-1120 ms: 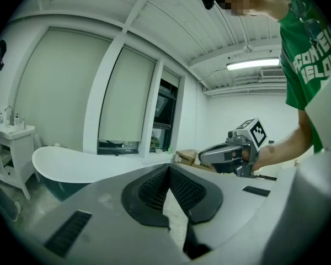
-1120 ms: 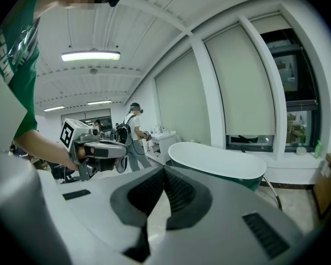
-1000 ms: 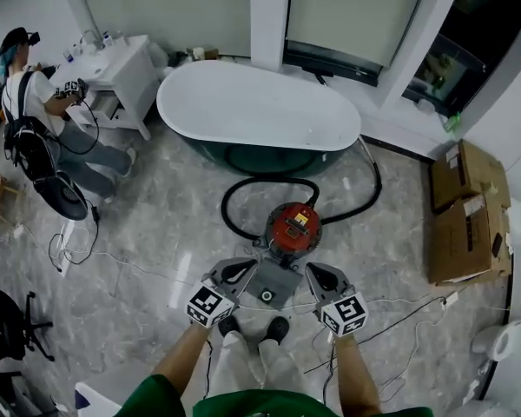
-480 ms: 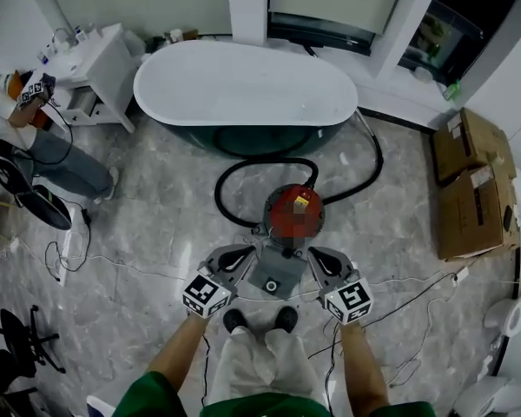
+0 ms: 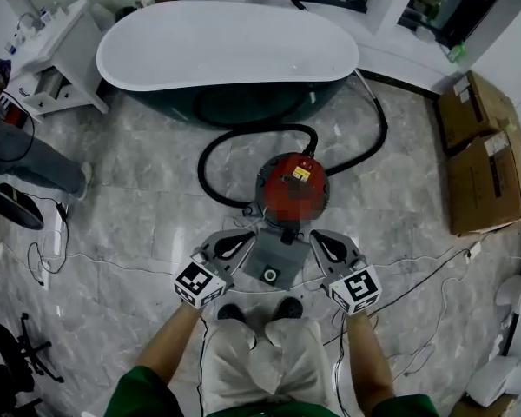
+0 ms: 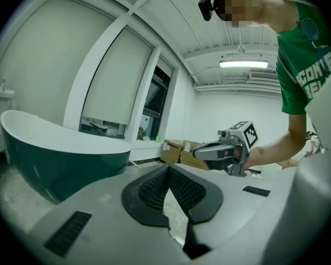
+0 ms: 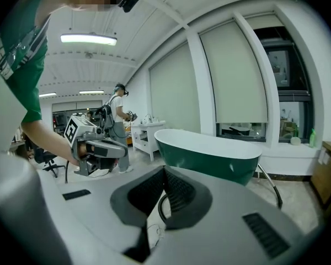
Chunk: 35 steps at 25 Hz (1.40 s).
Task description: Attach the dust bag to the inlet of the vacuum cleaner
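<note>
A red round vacuum cleaner [image 5: 293, 188] stands on the marble floor, and its black hose [image 5: 210, 146] loops off behind it. Just in front of it lies a flat grey dust bag [image 5: 269, 263] with a round hole in its near end. My left gripper [image 5: 243, 239] hangs at the bag's left side and my right gripper [image 5: 319, 239] at its right, both above the floor. Seen in its own view, the left gripper [image 6: 168, 168] has its pads together with nothing in them, and the same holds for the right gripper [image 7: 164, 171]. Each gripper view shows the other gripper but not the bag.
A white and green bathtub [image 5: 226, 55] stands behind the vacuum. Cardboard boxes [image 5: 486, 159] sit at the right and a white side table [image 5: 56, 55] at the far left, beside a person's legs [image 5: 26, 159]. Thin cables [image 5: 417, 285] cross the floor, and my shoes [image 5: 256, 309] are near the bag.
Both grippers have come down toward the floor and still flank the grey bag. The vacuum and bathtub look nearer. The person at the left has slid mostly out of view.
</note>
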Motion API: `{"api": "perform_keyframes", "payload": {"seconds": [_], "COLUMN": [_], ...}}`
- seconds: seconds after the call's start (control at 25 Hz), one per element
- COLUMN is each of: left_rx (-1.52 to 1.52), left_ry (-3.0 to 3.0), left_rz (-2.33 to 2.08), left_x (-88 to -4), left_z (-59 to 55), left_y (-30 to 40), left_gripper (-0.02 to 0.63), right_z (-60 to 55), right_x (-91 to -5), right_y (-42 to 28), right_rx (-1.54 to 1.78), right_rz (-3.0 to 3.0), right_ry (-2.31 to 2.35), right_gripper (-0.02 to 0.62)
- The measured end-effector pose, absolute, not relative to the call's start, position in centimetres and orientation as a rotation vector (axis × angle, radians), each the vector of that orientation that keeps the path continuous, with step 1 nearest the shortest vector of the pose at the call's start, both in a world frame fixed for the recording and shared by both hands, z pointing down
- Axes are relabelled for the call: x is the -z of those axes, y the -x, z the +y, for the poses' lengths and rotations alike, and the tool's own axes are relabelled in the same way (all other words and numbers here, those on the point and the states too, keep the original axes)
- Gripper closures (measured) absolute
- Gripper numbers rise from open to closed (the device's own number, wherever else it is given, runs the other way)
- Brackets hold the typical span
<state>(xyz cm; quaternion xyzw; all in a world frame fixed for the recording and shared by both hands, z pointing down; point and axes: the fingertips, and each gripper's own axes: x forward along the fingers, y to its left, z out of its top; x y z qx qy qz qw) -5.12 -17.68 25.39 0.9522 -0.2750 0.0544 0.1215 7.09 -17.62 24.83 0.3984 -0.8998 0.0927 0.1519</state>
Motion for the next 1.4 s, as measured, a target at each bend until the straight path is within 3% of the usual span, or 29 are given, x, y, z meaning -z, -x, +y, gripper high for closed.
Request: {"api": "perform_keyframes", "payload": {"seconds": [0.4,0.72,1.4], "left_rx": [-0.113,0.046,0.095], "left_ry": [-2.826,-2.92,-3.065], "left_rz": [-0.69,-0.518,-0.373], "left_x": [-40.4,-47.3,-54.8], "left_z": [-21.6,-23.8,-22.2], "left_y": [3.1,0.2,-2.8], "left_gripper": [0.603,0.603,0.603], "right_z": [-20.7,-22.5,-20.9], "right_x": [-39.1,-47.6,-53.4], "right_y": [-9.7,-11.5,-11.9], "right_rx": [-0.222,-0.159,-0.004], "right_rz": [-2.571,-2.634,-2.76], "right_ry": [-1.243,-1.314,-1.276], "right_gripper": [0.588,0.588,0.588]}}
